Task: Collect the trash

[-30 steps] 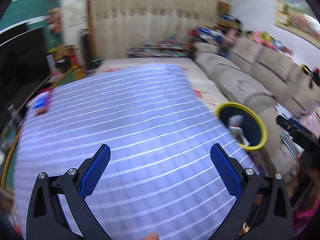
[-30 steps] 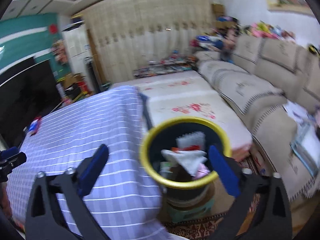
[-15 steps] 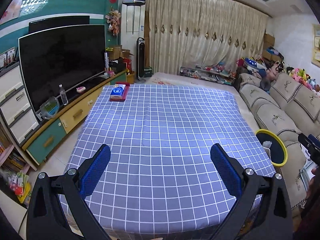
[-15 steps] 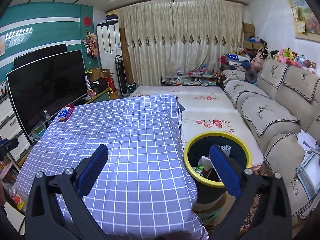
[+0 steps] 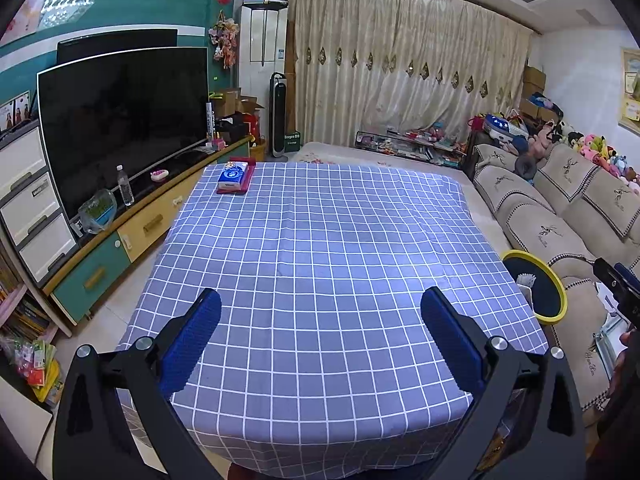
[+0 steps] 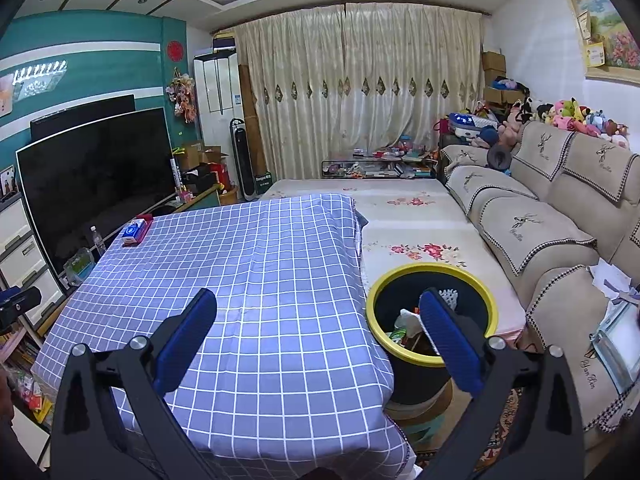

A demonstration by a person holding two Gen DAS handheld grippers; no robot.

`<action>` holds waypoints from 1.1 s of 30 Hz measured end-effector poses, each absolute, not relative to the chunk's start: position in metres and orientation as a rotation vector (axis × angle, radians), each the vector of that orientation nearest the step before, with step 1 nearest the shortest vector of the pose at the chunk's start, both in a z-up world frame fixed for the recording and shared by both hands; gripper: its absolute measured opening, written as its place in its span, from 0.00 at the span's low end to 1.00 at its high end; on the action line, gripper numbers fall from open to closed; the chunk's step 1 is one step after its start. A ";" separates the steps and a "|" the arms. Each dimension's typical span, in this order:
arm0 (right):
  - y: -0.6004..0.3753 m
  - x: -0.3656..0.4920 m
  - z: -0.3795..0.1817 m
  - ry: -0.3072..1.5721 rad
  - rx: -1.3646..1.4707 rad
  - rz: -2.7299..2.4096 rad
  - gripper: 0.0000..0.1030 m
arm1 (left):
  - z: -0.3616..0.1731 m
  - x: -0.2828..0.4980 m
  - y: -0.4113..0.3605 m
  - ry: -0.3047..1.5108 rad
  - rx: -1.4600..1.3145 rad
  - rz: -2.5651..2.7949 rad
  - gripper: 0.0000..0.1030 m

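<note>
A black bin with a yellow rim (image 6: 434, 276) stands on the floor at the table's right side, holding white paper and other trash (image 6: 408, 320); the left wrist view shows it at the right (image 5: 554, 280). My left gripper (image 5: 320, 332) is open over the near edge of the blue checked tablecloth (image 5: 320, 240), nothing between its fingers. My right gripper (image 6: 318, 336) is open too, held above the table's near right corner, its right finger (image 6: 448, 340) in front of the bin. A blue tissue pack on a red holder (image 5: 235, 178) lies at the table's far left corner.
A beige sofa (image 6: 560, 220) runs along the right wall. A flowered mat (image 6: 416, 236) covers the platform beyond the bin. A large TV (image 5: 124, 124) on a low cabinet stands at the left, with a water bottle (image 5: 125, 185). The other gripper's tip shows at the right edge (image 5: 618, 288).
Both grippers have pulled back and risen away from the bin and table, so the whole room now shows. Both stay open and empty.
</note>
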State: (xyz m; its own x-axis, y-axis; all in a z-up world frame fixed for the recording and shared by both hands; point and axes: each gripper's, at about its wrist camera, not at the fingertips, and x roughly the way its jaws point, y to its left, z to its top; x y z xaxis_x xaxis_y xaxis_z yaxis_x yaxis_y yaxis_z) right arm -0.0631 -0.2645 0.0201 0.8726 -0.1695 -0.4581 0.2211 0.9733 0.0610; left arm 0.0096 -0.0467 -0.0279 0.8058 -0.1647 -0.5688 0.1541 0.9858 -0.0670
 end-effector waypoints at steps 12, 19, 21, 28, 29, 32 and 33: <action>-0.264 -0.049 0.014 0.495 0.117 -0.192 0.94 | -0.037 0.020 -0.045 0.641 -0.029 -0.159 0.96; -0.266 -0.046 0.012 0.500 0.120 -0.194 0.94 | -0.040 0.025 -0.045 0.645 -0.027 -0.153 0.96; -0.266 -0.045 0.012 0.500 0.120 -0.193 0.94 | -0.041 0.025 -0.045 0.643 -0.026 -0.153 0.96; -0.265 -0.045 0.014 0.498 0.120 -0.187 0.94 | -0.041 0.027 -0.046 0.644 -0.022 -0.156 0.96; -0.265 -0.046 0.015 0.496 0.119 -0.188 0.94 | -0.041 0.027 -0.046 0.644 -0.023 -0.156 0.96; -0.265 -0.046 0.015 0.495 0.119 -0.189 0.94 | -0.041 0.027 -0.047 0.642 -0.022 -0.157 0.96; -0.265 -0.046 0.015 0.495 0.119 -0.190 0.94 | -0.042 0.027 -0.046 0.643 -0.022 -0.156 0.96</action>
State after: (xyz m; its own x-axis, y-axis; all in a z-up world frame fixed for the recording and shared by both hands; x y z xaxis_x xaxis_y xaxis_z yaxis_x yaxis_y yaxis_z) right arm -0.0456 -0.2654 0.0153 0.8630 -0.1521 -0.4818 0.2093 0.9756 0.0670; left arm 0.0272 -0.0464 -0.0416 0.7888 -0.1520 -0.5955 0.1385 0.9880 -0.0687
